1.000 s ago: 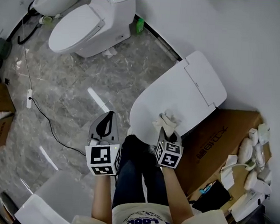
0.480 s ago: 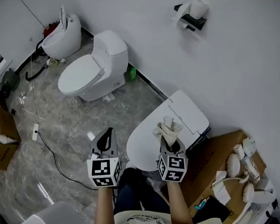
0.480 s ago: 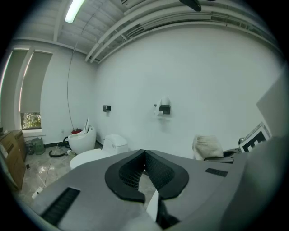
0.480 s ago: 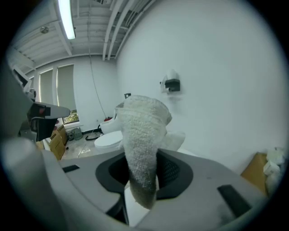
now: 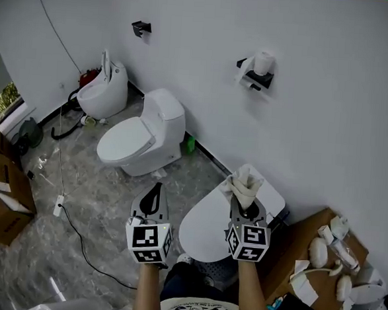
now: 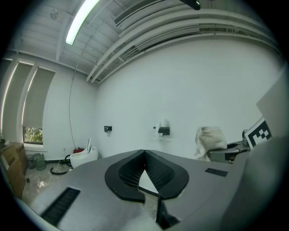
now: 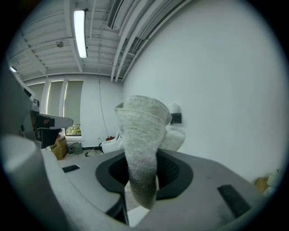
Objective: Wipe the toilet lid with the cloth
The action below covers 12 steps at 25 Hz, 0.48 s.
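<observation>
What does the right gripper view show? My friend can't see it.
The right gripper has its jaws shut on a white cloth, which sticks up between them. Behind it are a plain white wall and a long ceiling light.

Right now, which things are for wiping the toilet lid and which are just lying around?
For the job:
- fluffy white cloth, pinched in the right gripper
- near white toilet lid, below the cloth

Just lying about:
- other white toilet
- white paper roll on the wall
- brown cardboard boxes
- small green bottle
- left gripper, shut and empty
</observation>
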Each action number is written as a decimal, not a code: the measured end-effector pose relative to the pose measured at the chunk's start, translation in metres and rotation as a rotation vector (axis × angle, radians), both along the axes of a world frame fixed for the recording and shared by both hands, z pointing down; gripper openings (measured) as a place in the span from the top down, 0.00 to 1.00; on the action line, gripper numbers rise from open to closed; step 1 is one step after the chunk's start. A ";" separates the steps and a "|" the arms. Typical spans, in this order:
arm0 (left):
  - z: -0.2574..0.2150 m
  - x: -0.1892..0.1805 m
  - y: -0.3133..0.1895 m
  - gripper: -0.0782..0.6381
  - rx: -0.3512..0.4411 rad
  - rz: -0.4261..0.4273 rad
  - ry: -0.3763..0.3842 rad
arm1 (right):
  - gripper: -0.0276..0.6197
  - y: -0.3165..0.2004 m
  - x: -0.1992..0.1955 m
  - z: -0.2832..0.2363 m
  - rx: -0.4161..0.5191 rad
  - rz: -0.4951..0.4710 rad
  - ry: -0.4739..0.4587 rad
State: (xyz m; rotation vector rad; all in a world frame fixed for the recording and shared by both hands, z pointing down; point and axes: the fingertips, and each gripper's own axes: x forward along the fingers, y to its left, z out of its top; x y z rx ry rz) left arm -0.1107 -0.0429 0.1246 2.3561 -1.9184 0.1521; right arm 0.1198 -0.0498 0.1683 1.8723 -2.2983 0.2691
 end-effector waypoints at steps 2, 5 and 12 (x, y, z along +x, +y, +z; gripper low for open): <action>-0.017 0.002 0.007 0.89 0.030 -0.005 -0.005 | 0.79 0.004 0.001 -0.021 0.040 -0.008 0.002; -0.038 0.006 0.017 0.89 0.066 -0.012 -0.008 | 0.79 0.010 0.003 -0.048 0.089 -0.016 -0.003; -0.067 0.008 0.034 0.89 0.112 -0.044 -0.015 | 0.79 0.023 0.007 -0.084 0.151 -0.031 -0.019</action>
